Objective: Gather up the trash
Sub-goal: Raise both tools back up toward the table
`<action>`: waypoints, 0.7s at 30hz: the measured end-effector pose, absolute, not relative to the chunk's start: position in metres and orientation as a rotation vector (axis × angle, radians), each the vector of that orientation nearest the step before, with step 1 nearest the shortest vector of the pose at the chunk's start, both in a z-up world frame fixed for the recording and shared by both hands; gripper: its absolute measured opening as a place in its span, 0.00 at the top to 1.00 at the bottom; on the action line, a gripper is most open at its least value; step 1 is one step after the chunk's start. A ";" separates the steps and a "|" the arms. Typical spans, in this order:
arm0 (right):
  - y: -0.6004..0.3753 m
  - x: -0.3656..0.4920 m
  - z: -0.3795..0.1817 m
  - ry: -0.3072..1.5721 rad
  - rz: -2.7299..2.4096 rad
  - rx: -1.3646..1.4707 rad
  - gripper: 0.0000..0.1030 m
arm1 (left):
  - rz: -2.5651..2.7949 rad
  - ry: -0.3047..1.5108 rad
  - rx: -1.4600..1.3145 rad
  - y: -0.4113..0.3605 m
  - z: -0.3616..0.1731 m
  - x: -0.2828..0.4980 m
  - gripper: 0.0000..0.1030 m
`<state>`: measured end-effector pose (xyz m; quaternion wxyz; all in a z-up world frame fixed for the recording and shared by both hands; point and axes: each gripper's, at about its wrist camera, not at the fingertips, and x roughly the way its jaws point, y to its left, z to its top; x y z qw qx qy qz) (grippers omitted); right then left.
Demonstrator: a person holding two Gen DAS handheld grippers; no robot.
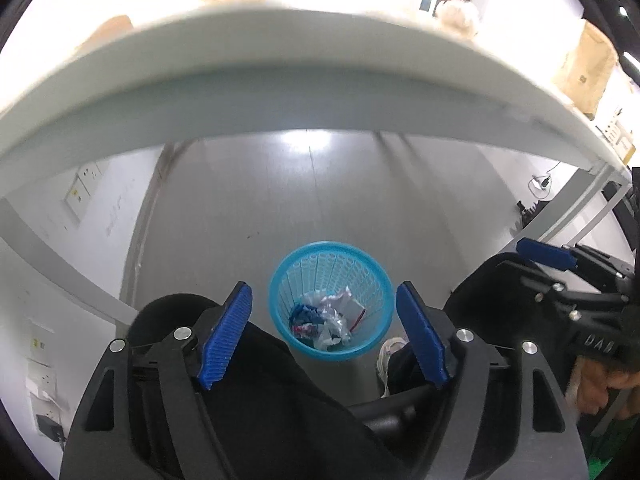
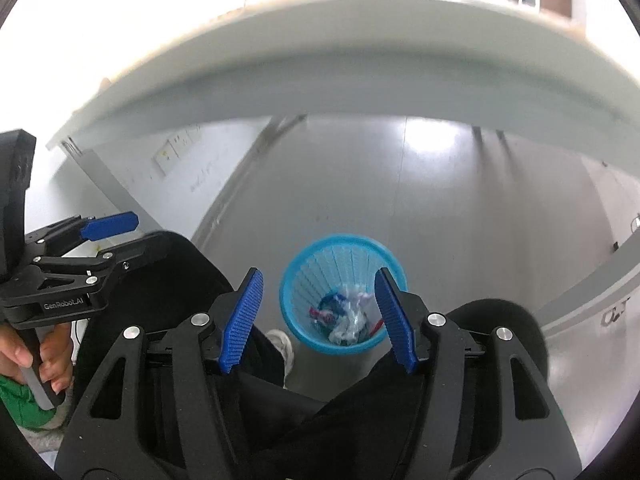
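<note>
A light blue mesh waste basket (image 1: pixel 280 280) stands on the grey floor below the table edge, holding crumpled wrappers (image 1: pixel 328 320). My left gripper (image 1: pixel 326 336) is open and empty, held high above the basket. In the right wrist view the same basket (image 2: pixel 296 280) with the wrappers (image 2: pixel 344 316) lies between the blue pads. My right gripper (image 2: pixel 318 320) is open and empty above it. Each gripper shows at the side of the other's view, the right gripper (image 1: pixel 544 254) and the left gripper (image 2: pixel 108 220).
The white table's front edge (image 1: pixel 304 92) curves across the top of both views. A brown paper bag (image 1: pixel 584 68) stands on it at the right. The person's black-trousered legs (image 1: pixel 280 400) and a white shoe (image 1: pixel 388 356) are beside the basket. A wall with sockets (image 1: pixel 84 188) is at the left.
</note>
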<state>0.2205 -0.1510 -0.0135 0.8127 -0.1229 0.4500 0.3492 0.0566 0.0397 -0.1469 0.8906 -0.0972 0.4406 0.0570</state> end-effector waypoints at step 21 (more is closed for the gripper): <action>-0.175 0.203 0.143 0.589 0.765 -0.136 0.08 | 0.064 0.520 -0.061 0.016 -0.013 0.033 0.06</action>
